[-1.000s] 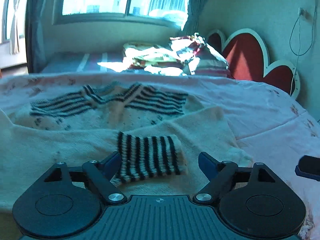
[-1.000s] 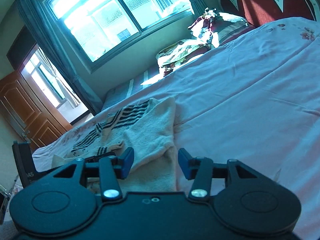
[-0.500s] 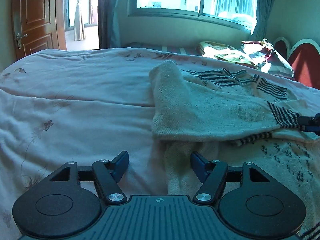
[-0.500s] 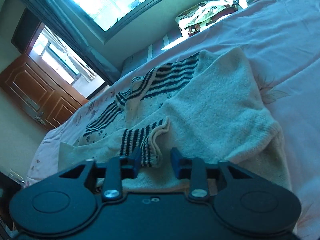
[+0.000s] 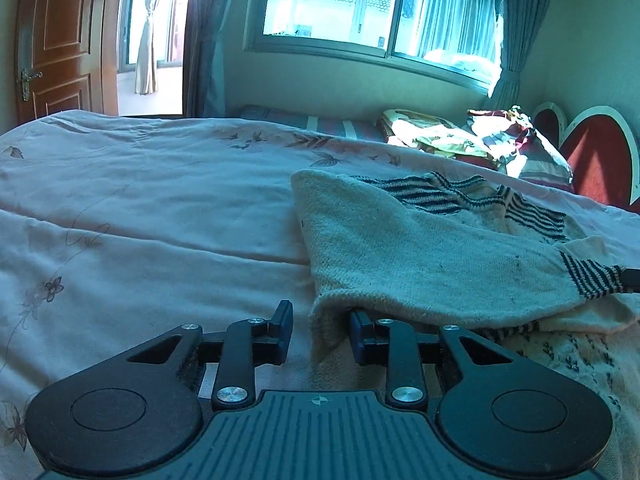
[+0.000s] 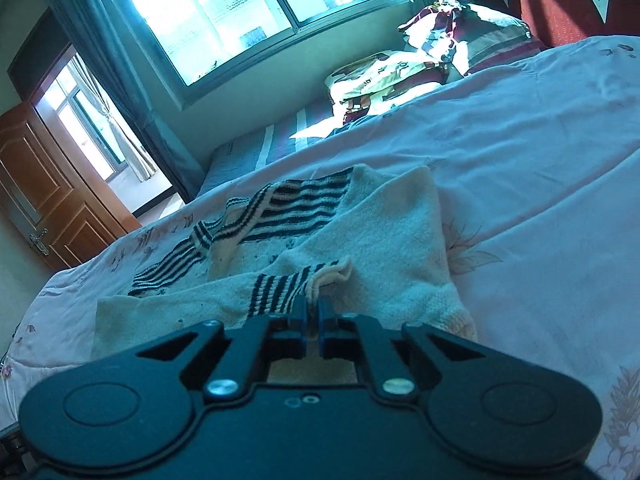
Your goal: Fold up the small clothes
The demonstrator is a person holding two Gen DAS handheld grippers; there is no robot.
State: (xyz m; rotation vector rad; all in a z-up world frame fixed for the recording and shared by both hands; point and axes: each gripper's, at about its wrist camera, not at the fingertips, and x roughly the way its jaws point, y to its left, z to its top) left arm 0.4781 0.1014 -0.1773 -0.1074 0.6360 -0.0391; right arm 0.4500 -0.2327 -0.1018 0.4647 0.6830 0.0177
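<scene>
- While the cream knitted sweater lies spread on the pink flowered bed, its sleeves are folded in across the body, so the sleeve step looks close to done.
- Seen from the right wrist, the right hand-held gripper has its jaws drawn tight together on the striped cuff of the sleeve that crosses the sweater's front; a pinch of cream edge stands up just past the tips.
- In the left wrist view, the left hand-held gripper sits at the sweater's near corner with its jaws narrowing. The folded side edge hangs between them, against the right-hand finger, while the left-hand finger stands apart from the cloth. I judge that this is no grip yet.
- From that same view, the cuff reaches far right, where a dark tip of the other hand-held gripper meets it.
- As I read it, the step in hand is taking hold of two points of the sweater for the next fold.
- Next, the left jaws need to finish closing on the whole edge, both layers if they can be caught.
- After that, both hands would have to lift together and carry the cloth over evenly, so that the tucked sleeve does not slide out.
- Loose knit sags and stretches; a thin pinch at the corner may slip.
- Pillows and bedding sit well apart near the headboard, clear of the work.
</scene>
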